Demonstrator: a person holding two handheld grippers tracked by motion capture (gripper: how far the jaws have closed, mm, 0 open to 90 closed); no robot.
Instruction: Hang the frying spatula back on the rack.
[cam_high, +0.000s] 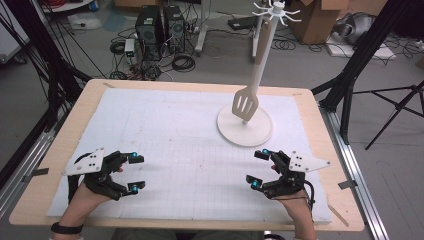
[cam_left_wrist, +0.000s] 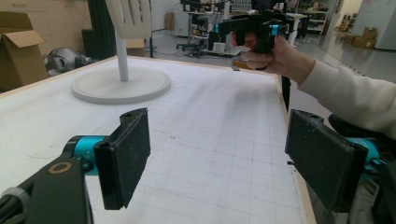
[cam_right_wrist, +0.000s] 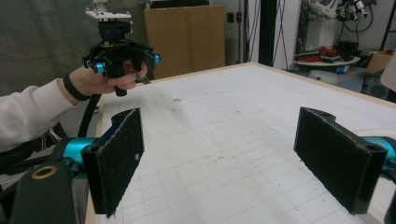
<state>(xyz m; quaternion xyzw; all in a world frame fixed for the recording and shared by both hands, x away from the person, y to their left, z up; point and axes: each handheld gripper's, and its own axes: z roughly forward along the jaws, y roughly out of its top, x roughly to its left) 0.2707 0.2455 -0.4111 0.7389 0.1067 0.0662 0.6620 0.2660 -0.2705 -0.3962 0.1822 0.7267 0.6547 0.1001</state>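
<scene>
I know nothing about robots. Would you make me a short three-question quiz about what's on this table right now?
1. True or false: the slotted spatula lies flat on the white mat.
2. Which gripper is nearer the rack's round base? A) left gripper B) right gripper
3. Fill in: both grippers have their jaws ____, holding nothing.

Key:
1. False; it hangs against the pole of the white hook rack.
2. B
3. open
</scene>
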